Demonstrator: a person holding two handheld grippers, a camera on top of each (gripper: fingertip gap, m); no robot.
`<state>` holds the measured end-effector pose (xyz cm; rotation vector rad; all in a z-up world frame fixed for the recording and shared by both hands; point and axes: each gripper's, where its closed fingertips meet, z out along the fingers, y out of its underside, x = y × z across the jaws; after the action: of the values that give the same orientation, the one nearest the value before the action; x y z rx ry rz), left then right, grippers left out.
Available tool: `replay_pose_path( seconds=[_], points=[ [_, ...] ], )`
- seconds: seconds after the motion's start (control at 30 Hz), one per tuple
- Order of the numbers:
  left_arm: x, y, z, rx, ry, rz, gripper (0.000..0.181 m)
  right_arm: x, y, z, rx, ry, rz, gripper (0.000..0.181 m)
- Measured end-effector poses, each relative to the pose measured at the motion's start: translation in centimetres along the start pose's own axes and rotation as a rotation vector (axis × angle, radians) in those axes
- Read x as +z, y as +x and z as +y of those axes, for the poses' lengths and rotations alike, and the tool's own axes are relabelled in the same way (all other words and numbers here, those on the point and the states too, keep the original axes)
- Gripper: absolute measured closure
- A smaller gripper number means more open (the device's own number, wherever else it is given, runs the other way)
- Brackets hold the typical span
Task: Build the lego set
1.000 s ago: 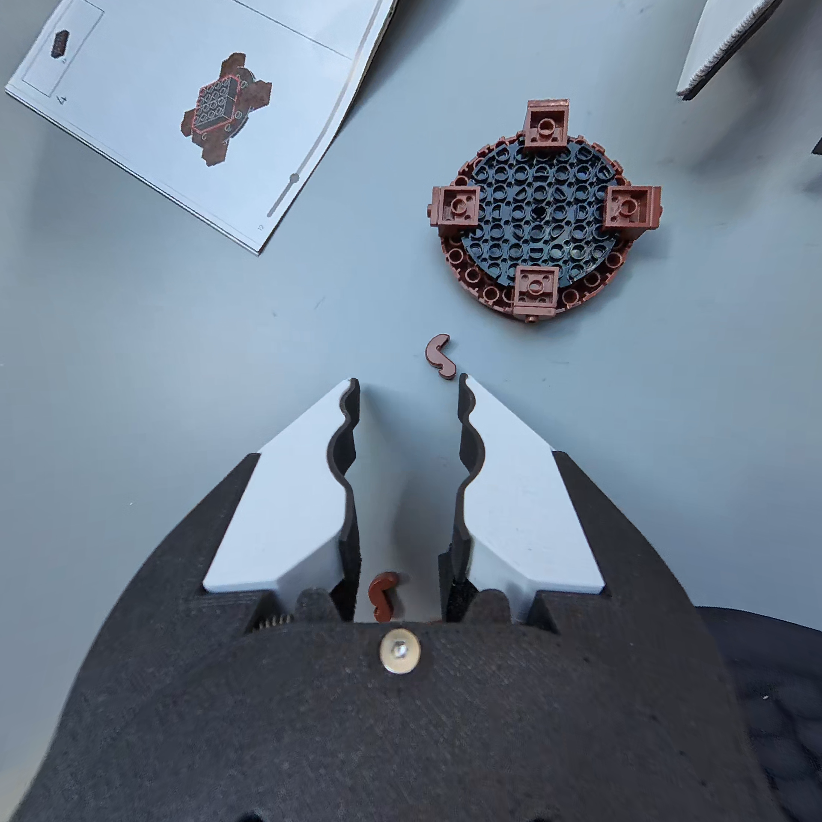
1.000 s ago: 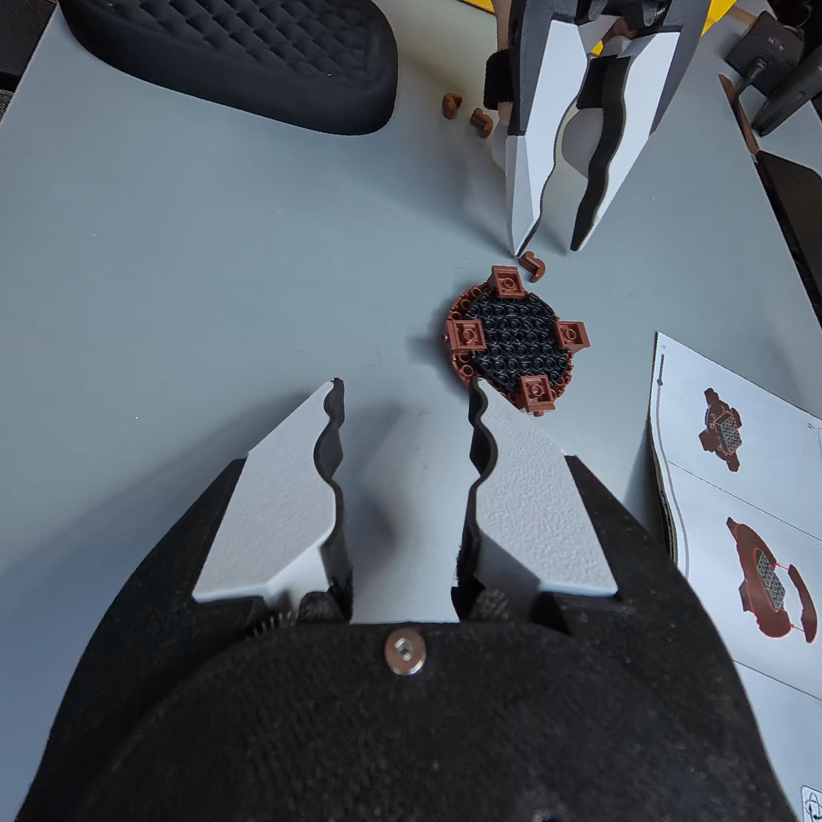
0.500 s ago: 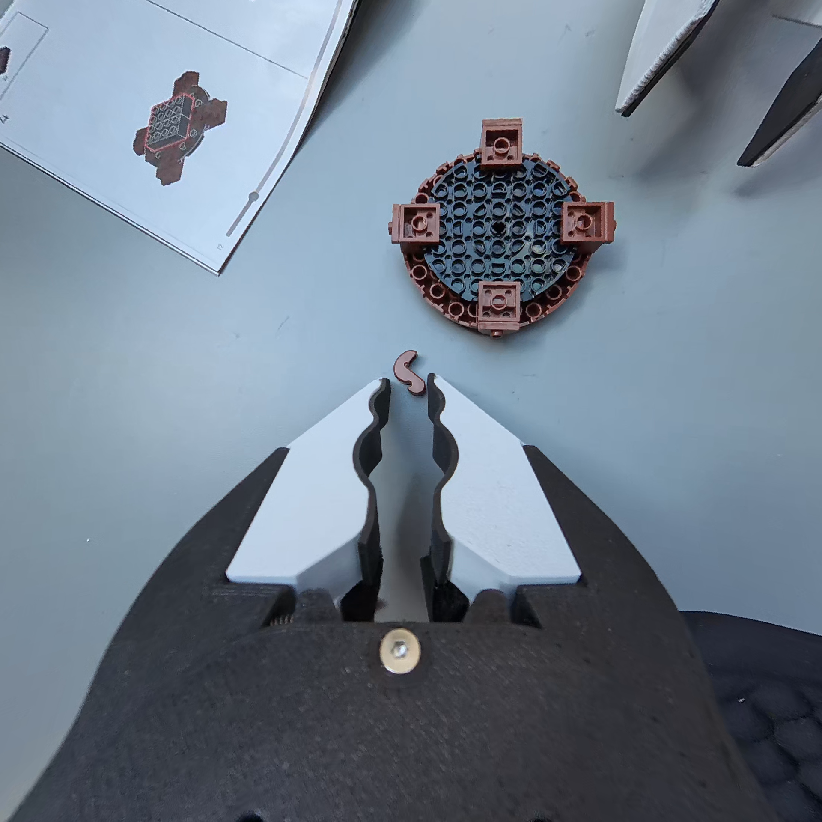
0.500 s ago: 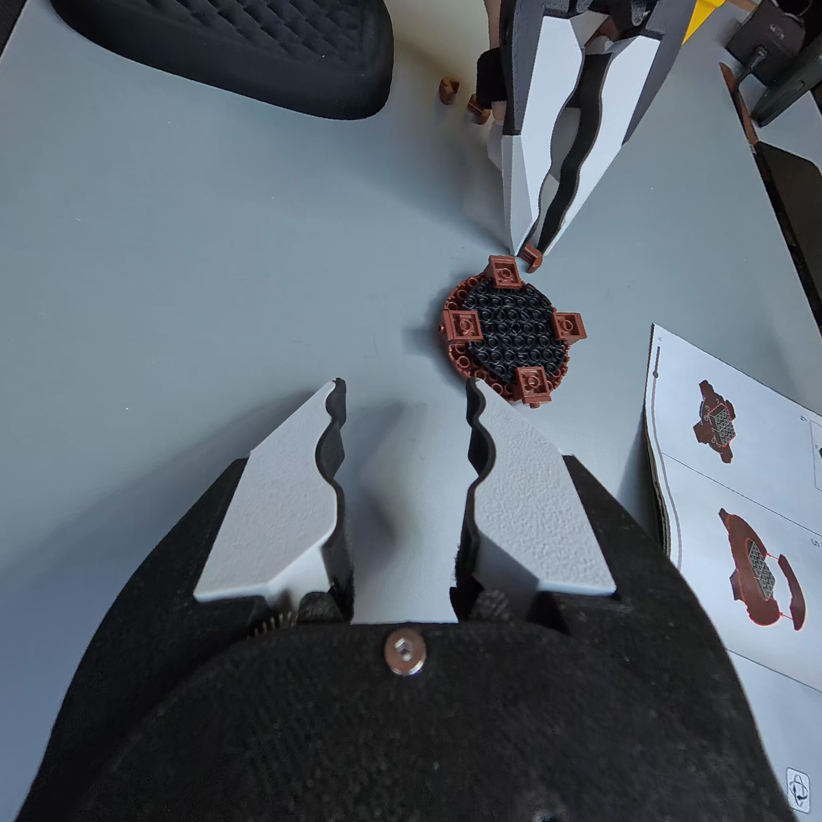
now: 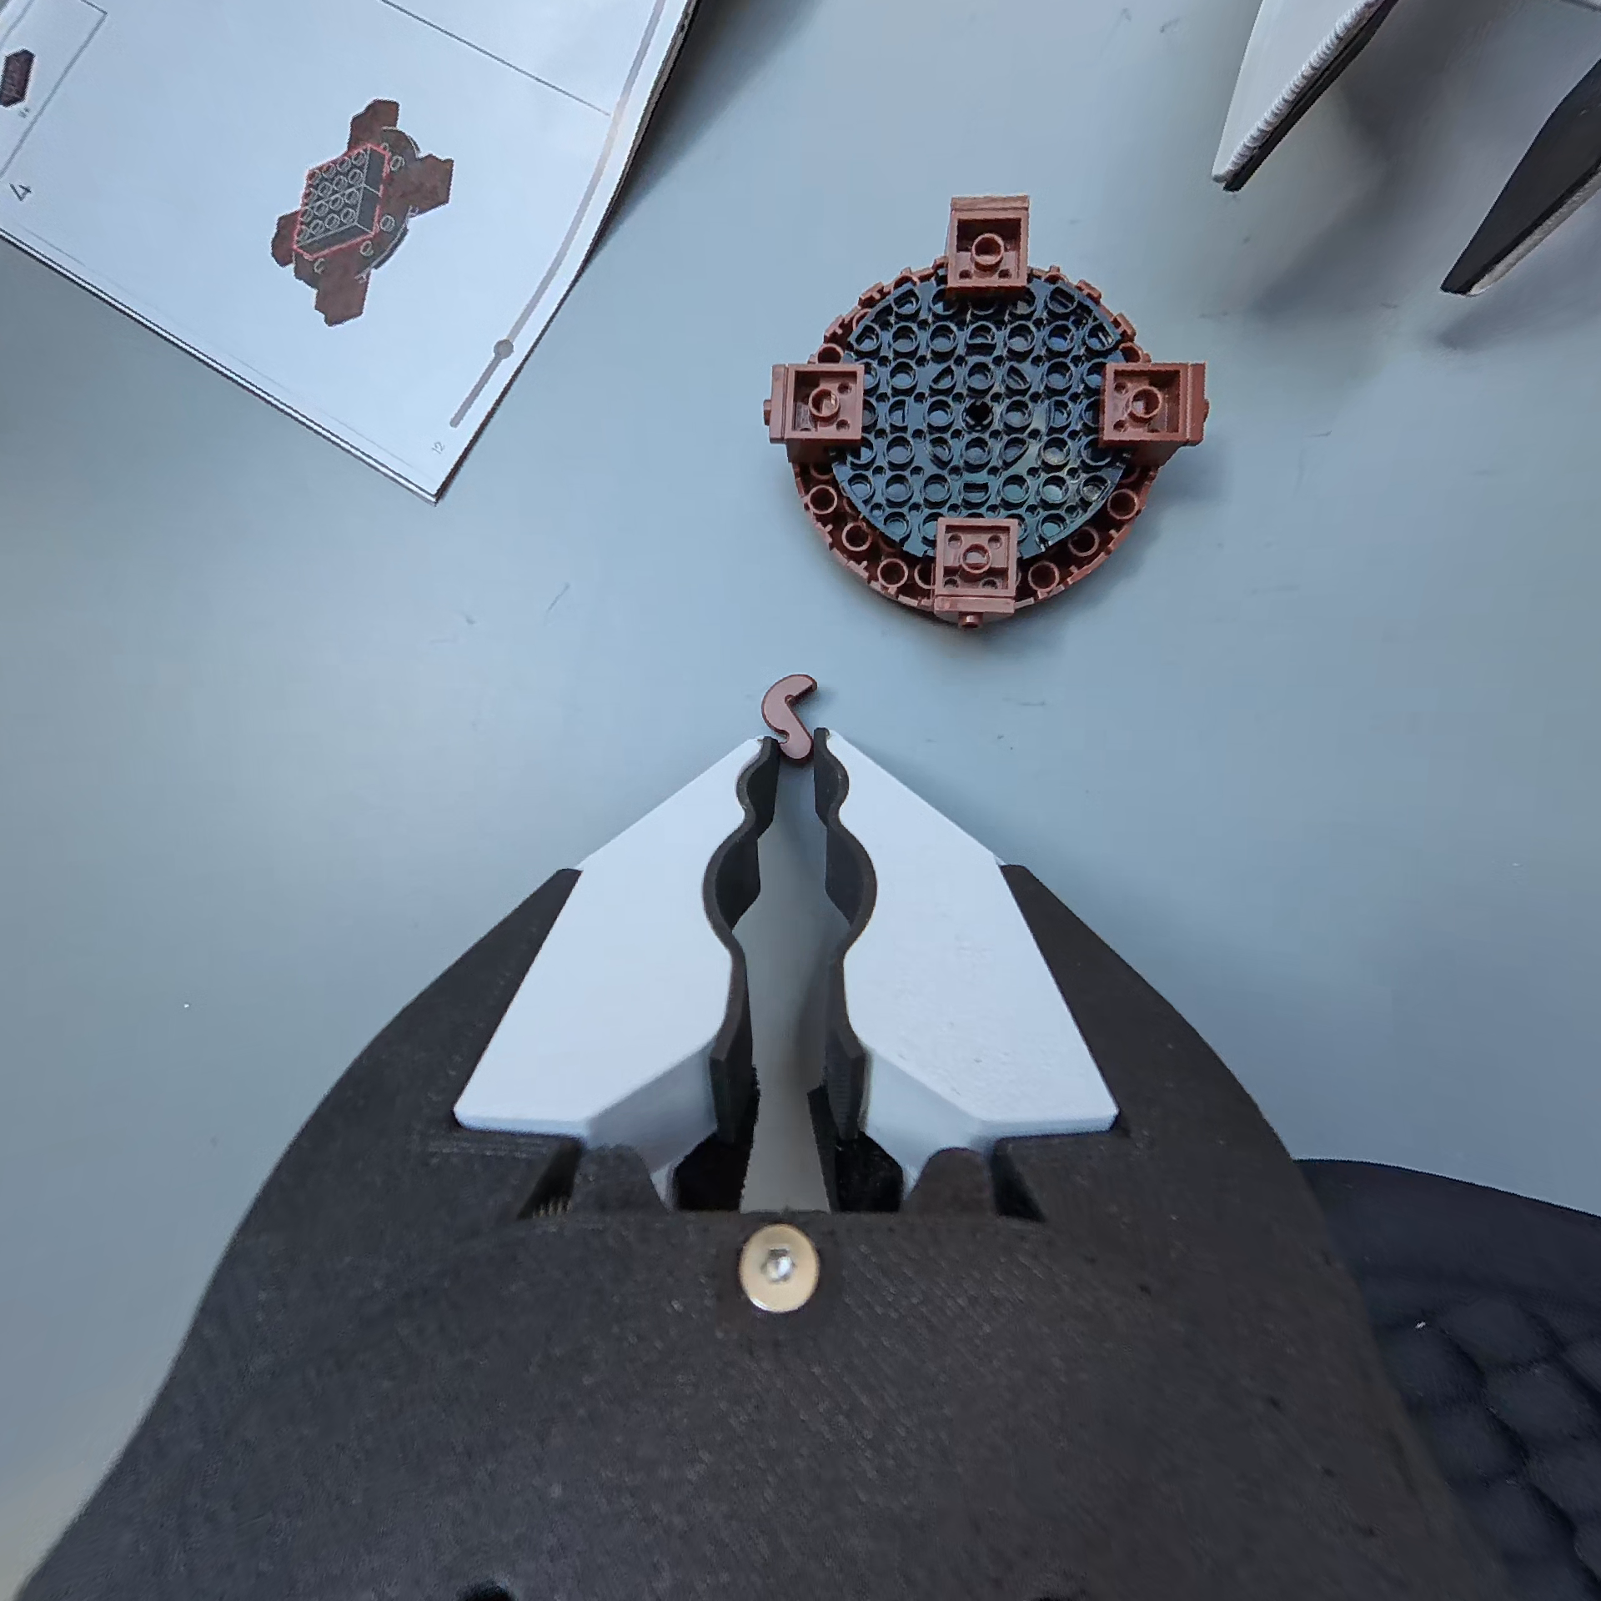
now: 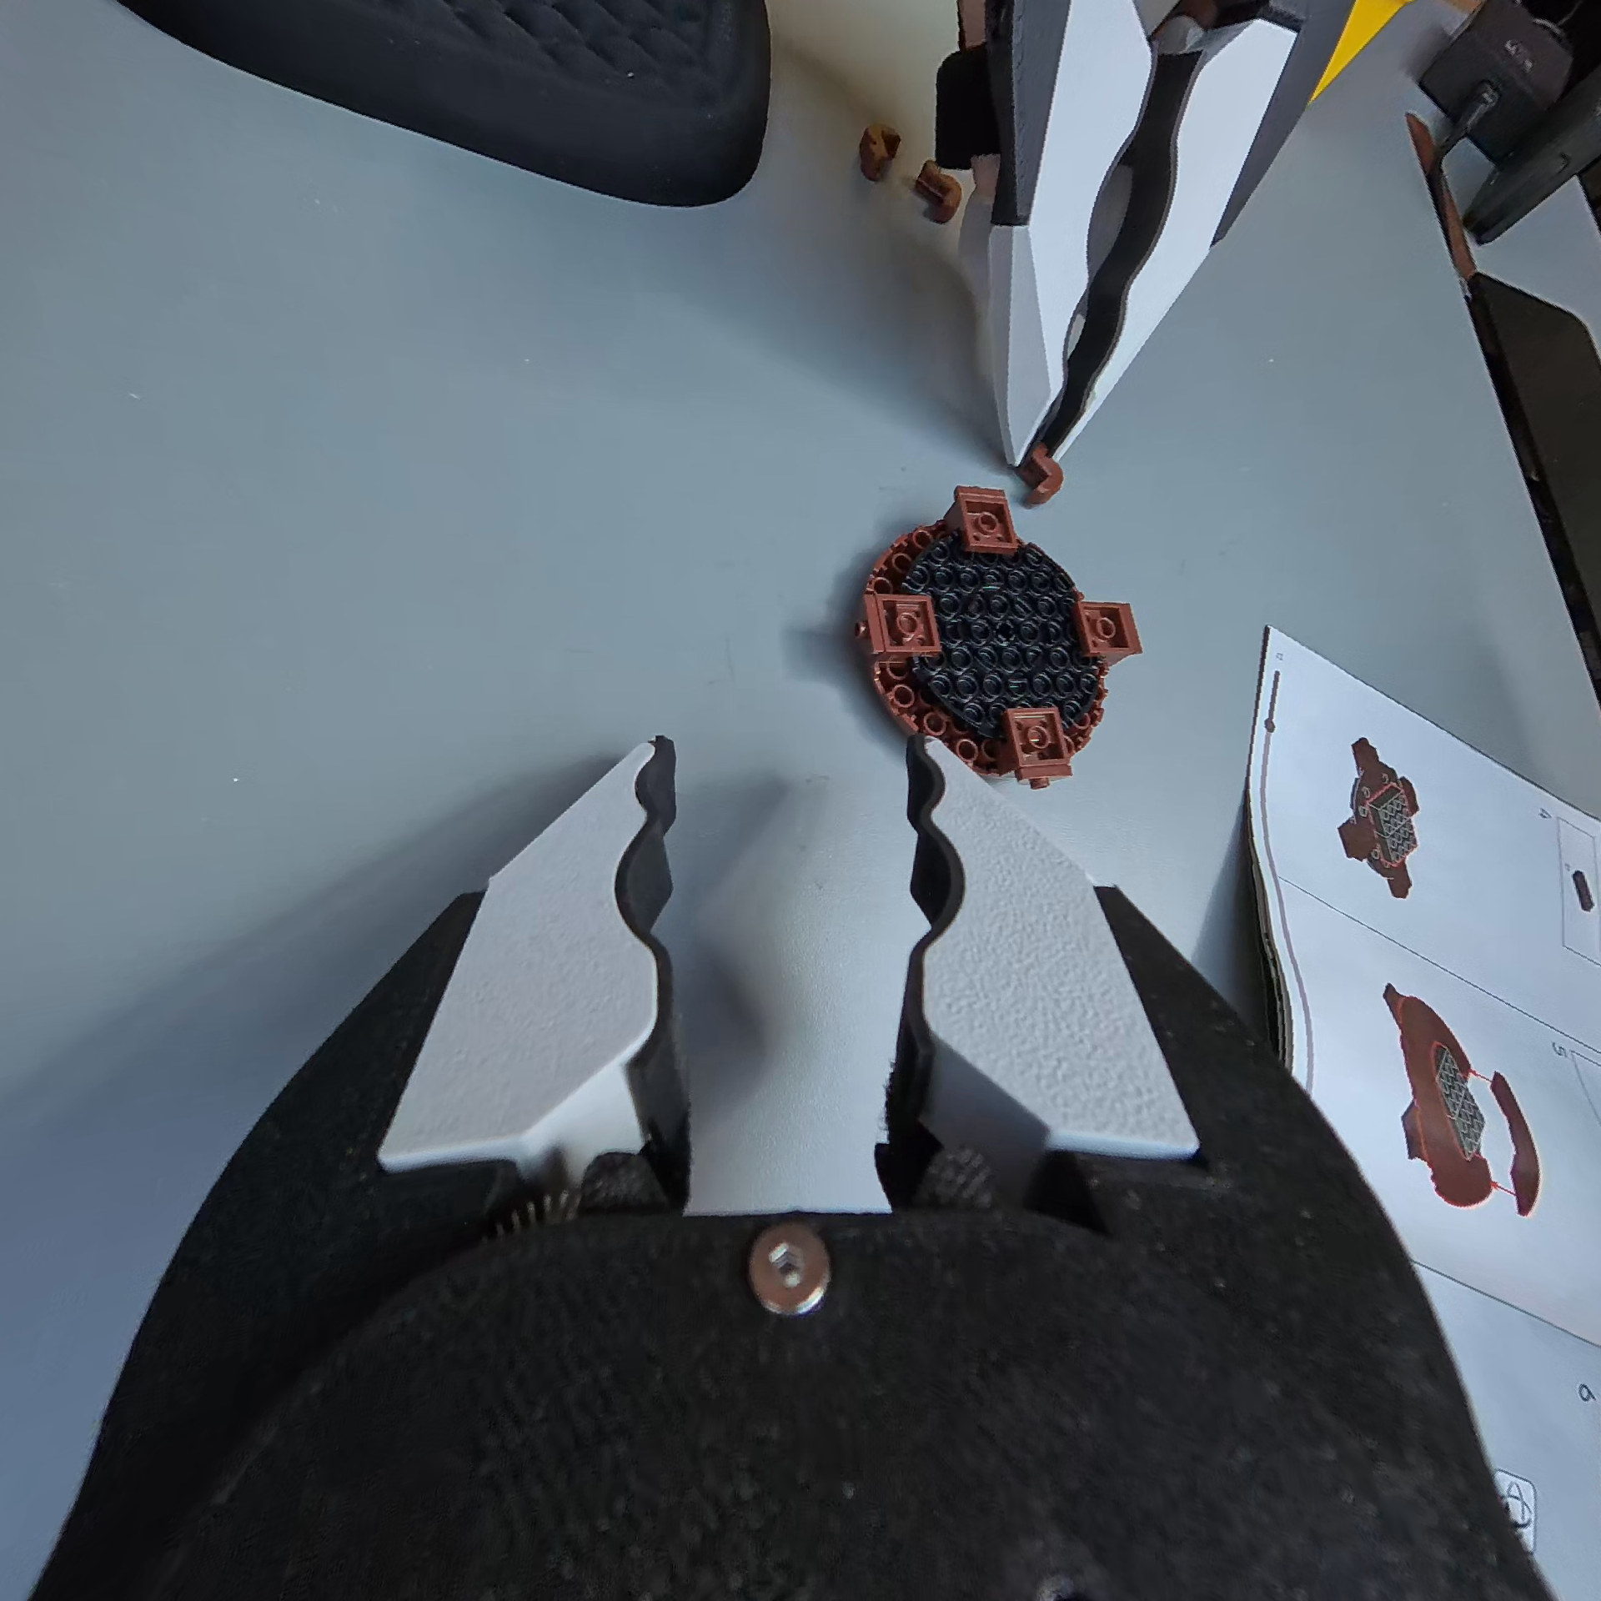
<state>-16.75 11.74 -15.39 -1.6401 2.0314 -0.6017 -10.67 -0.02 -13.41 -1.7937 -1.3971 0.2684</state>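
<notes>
A round lego assembly, a black studded disc on a brown ring with several small brown square bricks on its rim, lies on the grey table. It also shows in the right wrist view. A small brown S-shaped piece lies just in front of it. My left gripper is shut on the near end of that piece at table level. The right wrist view shows the left gripper from across the table, pinching the S-shaped piece. My right gripper is open and empty, its right fingertip close to the assembly's near edge.
An open instruction booklet lies left of the assembly and also shows in the right wrist view. A black quilted pad and two loose brown pieces lie at the far side. Dark objects stand at the right edge. My hands' fingertips stand some 15 cm from each other.
My left gripper's jaws went from wide open to shut on the near end of the S-shaped piece. The right gripper stayed open and barely moved.
</notes>
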Motion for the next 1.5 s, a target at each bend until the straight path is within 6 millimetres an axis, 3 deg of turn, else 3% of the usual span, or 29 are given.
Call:
replay_pose_path(
  seconds=[0.03, 0.3, 0.4, 0.57, 0.73, 0.9, 1.07, 1.17, 1.23, 1.3, 1.4, 1.5],
  points=[
    [-0.1, 0.0, -0.1, -0.003, 0.008, -0.004, 0.175, 0.0, 0.0, 0.0, -0.001, -0.001, 0.000, 0.127],
    [-1.3, 0.0, -1.8, -0.094, 0.091, 0.017, 0.176, 0.1, 0.1, 0.2, -0.005, -0.012, 0.007, 0.128],
    [-2.2, 0.4, -3.9, -0.147, 0.178, 0.061, 0.176, 0.0, 0.6, 0.3, 0.007, -0.003, 0.026, 0.129],
    [-3.9, 1.6, -8.6, -0.187, 0.356, 0.134, 0.176, -1.2, 3.2, -0.5, 0.136, 0.076, 0.110, 0.131],
    [-3.1, 3.0, -10.1, -0.148, 0.353, 0.115, 0.176, -3.0, 5.2, -1.3, 0.251, 0.183, 0.157, 0.132],
    [-2.3, 3.7, -11.9, -0.153, 0.388, 0.043, 0.176, -3.3, 5.3, -1.7, 0.228, 0.195, 0.200, 0.135],
    [-2.3, 2.2, -14.6, -0.102, 0.413, -0.124, 0.176, -4.3, 4.8, -2.1, 0.361, 0.286, 0.082, 0.135],
    [-2.5, 1.6, -17.1, -0.067, 0.467, -0.200, 0.176, -6.0, 4.2, -1.2, 0.413, 0.339, 0.043, 0.135],
    [-2.3, 1.2, -18.4, -0.059, 0.495, -0.256, 0.176, -8.4, 4.6, -0.1, 0.467, 0.391, 0.062, 0.134],
    [-1.7, 0.6, -19.5, -0.056, 0.517, -0.323, 0.176, -12.0, 6.2, 1.4, 0.506, 0.463, 0.151, 0.135],
    [-0.8, -0.2, -21.2, -0.041, 0.541, -0.432, 0.176, -16.9, 9.5, 5.5, 0.506, 0.478, 0.415, 0.140],
    [-0.5, -1.3, -23.2, -0.013, 0.571, -0.545, 0.176, -19.7, 10.2, 7.1, 0.460, 0.470, 0.536, 0.140]
  ],
)
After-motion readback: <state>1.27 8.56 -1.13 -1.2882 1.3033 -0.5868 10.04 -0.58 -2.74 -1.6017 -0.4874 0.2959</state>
